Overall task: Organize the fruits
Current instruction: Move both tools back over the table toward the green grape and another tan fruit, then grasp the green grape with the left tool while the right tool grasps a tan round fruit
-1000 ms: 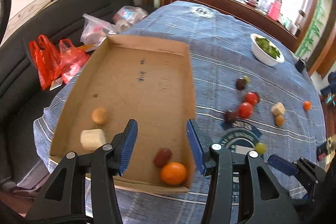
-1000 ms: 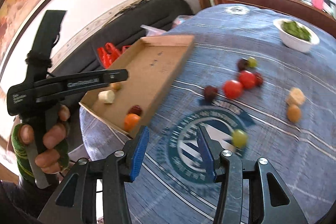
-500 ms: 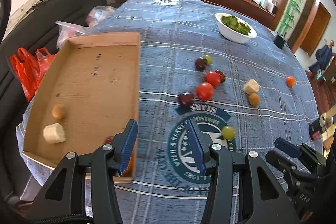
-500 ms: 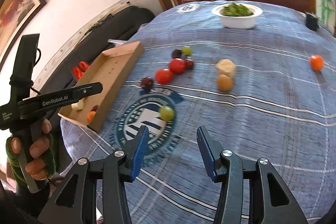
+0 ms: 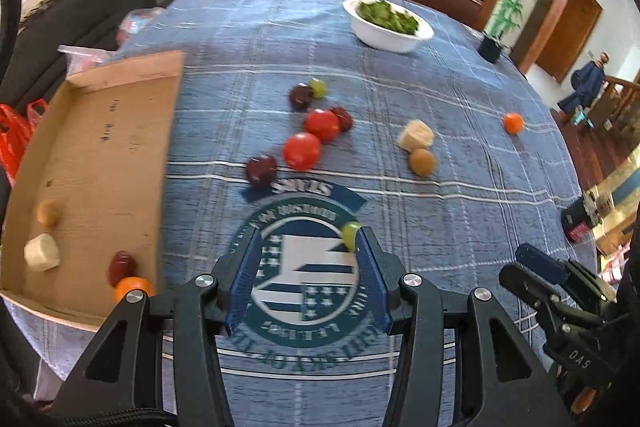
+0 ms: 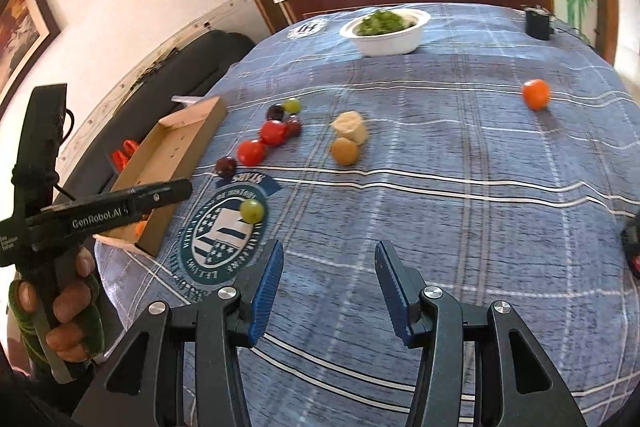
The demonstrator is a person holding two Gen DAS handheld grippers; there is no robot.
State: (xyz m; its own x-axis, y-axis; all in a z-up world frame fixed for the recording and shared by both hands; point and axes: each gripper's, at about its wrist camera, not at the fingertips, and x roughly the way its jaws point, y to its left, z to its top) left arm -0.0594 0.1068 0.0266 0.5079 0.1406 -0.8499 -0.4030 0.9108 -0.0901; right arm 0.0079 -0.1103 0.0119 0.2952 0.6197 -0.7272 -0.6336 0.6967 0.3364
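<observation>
Green grape: small, round, smooth; lies on the round crest printed on the blue plaid cloth, just beside the right finger of the left gripper.
Left gripper: jaws spread wide, holding nothing.
Right gripper: jaws spread wide, empty, over bare cloth.
Loose fruit beyond: two glossy red tomatoes, dark plums, a pale banana chunk, a tan ball, one orange.
Cardboard tray: shallow, rectangular, at the table's left edge; contains a banana chunk, a tan ball, a dark red fruit, an orange.
White bowl: greens inside.
</observation>
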